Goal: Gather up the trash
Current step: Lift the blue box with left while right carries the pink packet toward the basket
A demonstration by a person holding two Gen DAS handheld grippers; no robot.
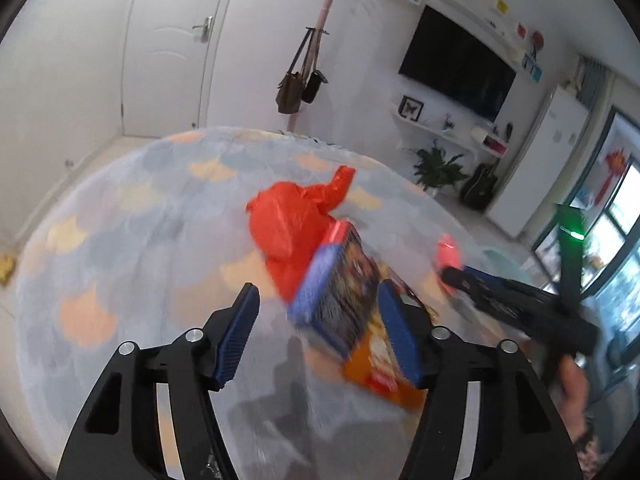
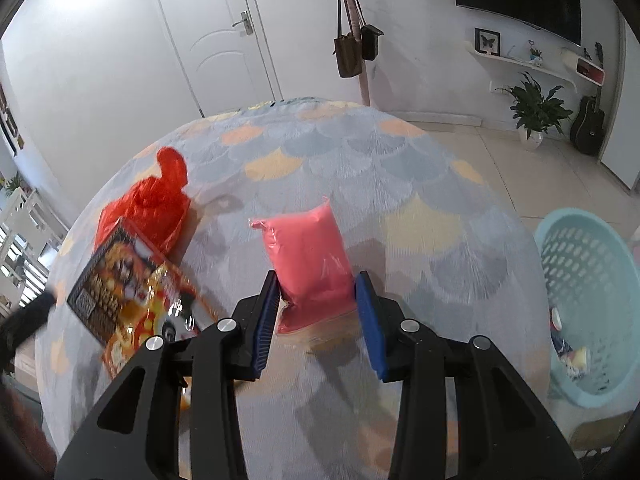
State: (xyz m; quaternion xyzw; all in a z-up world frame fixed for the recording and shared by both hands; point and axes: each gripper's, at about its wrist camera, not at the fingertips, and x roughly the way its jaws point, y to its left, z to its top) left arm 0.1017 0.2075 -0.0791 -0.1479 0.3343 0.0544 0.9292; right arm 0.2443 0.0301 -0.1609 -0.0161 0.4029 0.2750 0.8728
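1. White walls, a door and a wall-mounted television back the left wrist view, over a round tabletop [image 1: 120,216] in a scale-patterned cloth.
2. Left tongs [image 1: 318,334] stand parted; the snack box [image 1: 340,304] lies tilted between them, blurred, its edge against the right-hand pad [image 1: 398,336], the other pad clear of it. No grip shows.
3. Behind the box, touching it, sits a red plastic bag [image 1: 292,224].
4. Right of the box, the right tongs [image 1: 452,264] carry something pink, smeared by blur.
5. From the right wrist view, the right tongs [image 2: 316,316] are part-open and pinch the near end of a pink sealed pouch [image 2: 308,256].
6. Left of the pouch lie the snack box [image 2: 120,292] and red bag [image 2: 152,204].
7. Right of the pouch, off the tabletop, a turquoise laundry basket [image 2: 576,280] holds some litter.
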